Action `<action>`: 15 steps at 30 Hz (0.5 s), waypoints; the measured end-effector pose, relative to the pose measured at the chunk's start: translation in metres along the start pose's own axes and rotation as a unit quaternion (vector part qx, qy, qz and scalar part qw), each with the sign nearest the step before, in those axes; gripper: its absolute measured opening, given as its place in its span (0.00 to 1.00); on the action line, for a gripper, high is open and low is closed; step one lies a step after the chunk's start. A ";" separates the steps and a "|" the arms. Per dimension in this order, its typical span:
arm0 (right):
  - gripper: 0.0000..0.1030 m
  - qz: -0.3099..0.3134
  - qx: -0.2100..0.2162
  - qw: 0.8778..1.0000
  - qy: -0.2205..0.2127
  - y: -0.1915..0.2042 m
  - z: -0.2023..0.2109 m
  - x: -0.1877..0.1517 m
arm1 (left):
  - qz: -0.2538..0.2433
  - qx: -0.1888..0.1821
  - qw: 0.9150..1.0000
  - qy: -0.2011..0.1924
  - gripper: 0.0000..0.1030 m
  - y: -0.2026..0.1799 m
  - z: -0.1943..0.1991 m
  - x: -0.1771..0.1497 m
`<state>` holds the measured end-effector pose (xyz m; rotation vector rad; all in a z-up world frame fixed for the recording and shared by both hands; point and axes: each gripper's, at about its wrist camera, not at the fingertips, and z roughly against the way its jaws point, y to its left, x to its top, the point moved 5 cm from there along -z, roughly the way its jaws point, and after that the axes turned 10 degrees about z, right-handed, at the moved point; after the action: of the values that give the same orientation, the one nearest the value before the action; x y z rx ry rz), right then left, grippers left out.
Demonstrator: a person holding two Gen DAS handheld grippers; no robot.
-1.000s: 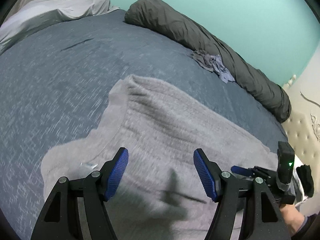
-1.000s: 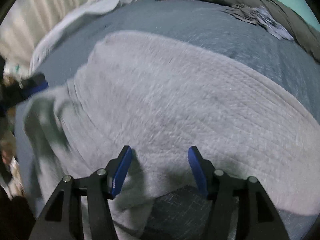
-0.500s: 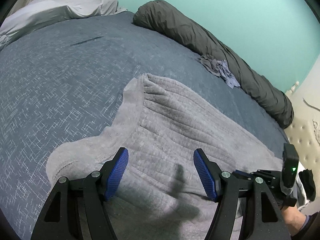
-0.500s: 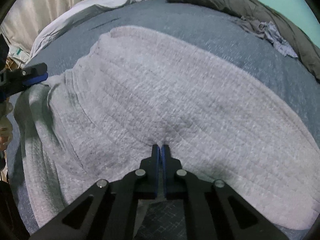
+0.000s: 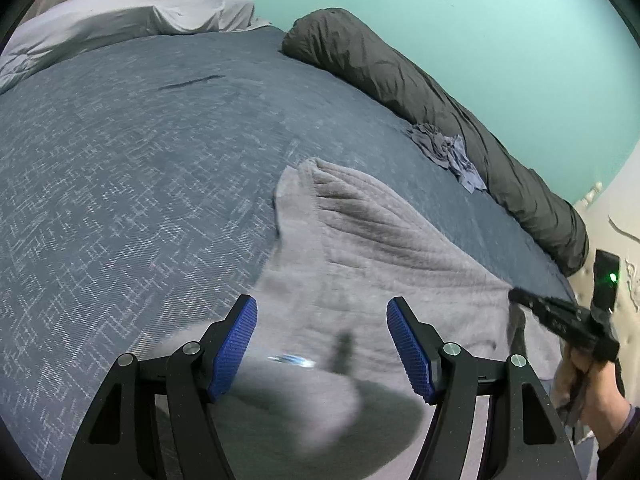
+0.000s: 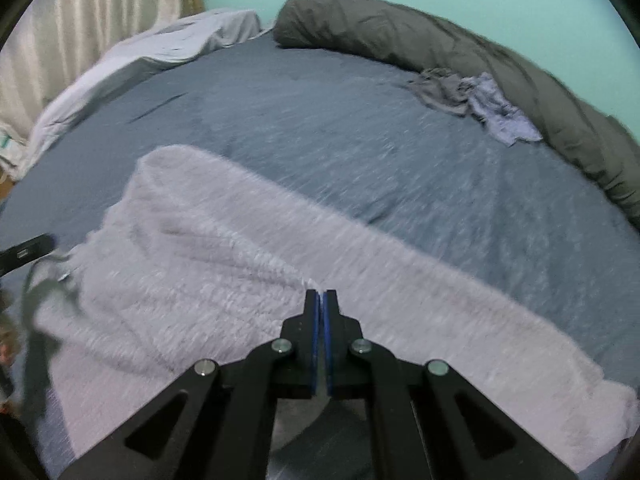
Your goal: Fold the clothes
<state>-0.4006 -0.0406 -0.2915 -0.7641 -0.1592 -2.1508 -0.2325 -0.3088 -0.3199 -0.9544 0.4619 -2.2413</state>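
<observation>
Left gripper (image 5: 322, 344): it is hovering just above the near part of the grey knit garment (image 5: 384, 248), its blue pads (image 5: 236, 348) standing wide apart with nothing between them, released.
Right gripper (image 6: 320, 320): its blue pads are pressing together, clenched on a pinch of the grey knit garment (image 6: 224, 264) at the fabric's near edge; in the left wrist view it is showing at the right, held by a hand (image 5: 596, 380), with cloth bunching at its tip.
Grey knit garment: it is lying on the blue bedspread (image 5: 120, 168) toward the bed's near edge, stretching from a ribbed hem nearer the middle back to the grippers; its near part is blurring.
Blue bedspread (image 6: 360, 140): it is covering the whole bed, mostly bare beyond the garment.
Dark rolled duvet (image 5: 440, 112): it is running along the bed's far edge against the teal wall (image 5: 460, 20).
Small crumpled cloth (image 6: 476, 100): it is sitting at the far edge, touching the duvet, well apart from the garment.
Pale pillow (image 5: 120, 20): it is resting at the bed's far left corner.
</observation>
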 end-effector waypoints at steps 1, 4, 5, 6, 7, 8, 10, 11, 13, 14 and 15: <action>0.01 -0.003 -0.013 1.000 0.003 -0.006 -0.004 0.002 | 0.002 0.001 1.000 -0.001 0.69 0.003 0.001 0.001; 0.01 -0.013 -0.039 0.999 0.008 -0.017 -0.012 0.006 | 0.011 0.009 1.000 -0.008 0.69 0.015 0.005 0.005; 0.01 -0.016 -0.038 0.999 0.009 -0.016 -0.013 0.005 | 0.015 0.011 1.000 -0.008 0.69 0.019 0.006 0.006; 0.01 -0.020 -0.037 0.999 0.009 -0.015 -0.014 0.004 | 0.019 0.014 1.000 -0.008 0.69 0.024 0.007 0.007; 0.01 -0.023 -0.036 0.999 0.010 -0.014 -0.015 0.004 | 0.023 0.017 1.000 -0.007 0.69 0.029 0.007 0.007; 0.01 -0.026 -0.035 0.999 0.011 -0.013 -0.016 0.003 | 0.025 0.018 1.000 -0.006 0.69 0.031 0.007 0.007; 0.02 -0.033 -0.033 0.999 0.012 -0.011 -0.018 0.002 | 0.027 0.017 0.999 0.001 0.69 0.036 0.006 0.006; 0.03 -0.036 -0.032 0.999 0.012 -0.010 -0.019 0.001 | 0.030 0.015 0.999 0.005 0.69 0.038 0.006 0.005; 0.04 -0.042 -0.030 0.999 0.013 -0.008 -0.021 0.000 | 0.033 0.014 0.999 0.015 0.69 0.041 0.004 0.002; 0.05 -0.045 -0.029 0.998 0.014 -0.007 -0.022 -0.001 | 0.034 0.013 0.999 0.018 0.69 0.042 0.004 0.001; 0.06 -0.049 -0.028 0.998 0.015 -0.006 -0.023 -0.002 | 0.037 0.013 0.999 0.018 0.69 0.044 0.005 0.001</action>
<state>-0.4154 -0.0437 -0.3103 -0.7705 -0.1236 -2.2658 -0.2105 -0.3413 -0.3396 -0.8709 0.4753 -2.1951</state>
